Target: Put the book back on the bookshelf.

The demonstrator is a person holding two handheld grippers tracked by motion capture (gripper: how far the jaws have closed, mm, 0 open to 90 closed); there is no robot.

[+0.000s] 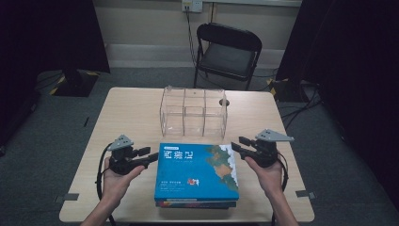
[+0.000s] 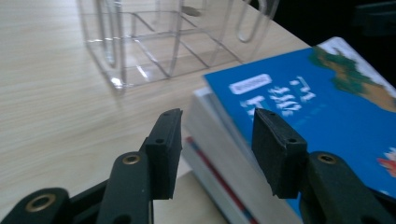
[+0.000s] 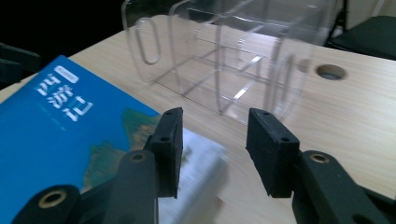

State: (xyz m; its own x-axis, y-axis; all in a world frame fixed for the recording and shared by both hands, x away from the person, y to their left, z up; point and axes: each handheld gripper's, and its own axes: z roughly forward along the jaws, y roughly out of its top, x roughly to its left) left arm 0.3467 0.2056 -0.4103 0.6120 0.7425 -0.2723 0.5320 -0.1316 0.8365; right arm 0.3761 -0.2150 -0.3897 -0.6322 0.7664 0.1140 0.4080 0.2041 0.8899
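My worktable: light wood-grain table (image 1: 131, 113), rounded corners.

On it, frame centre toward the far edge, one clear acrylic organizer (image 1: 193, 112) with inner dividers. Lower centre, near my edge, a stack of books (image 1: 196, 175), blue cover uppermost. A round cable hole (image 1: 224, 102) sits at the organizer's upper right.

Looking along my right hand-held gripper (image 3: 212, 154), its two black jaws stand apart with nothing between them. A blue book (image 3: 60, 126) lies on the wooden table (image 3: 345, 116) at the left, and a clear plastic divided organizer (image 3: 224, 56) stands just beyond it.
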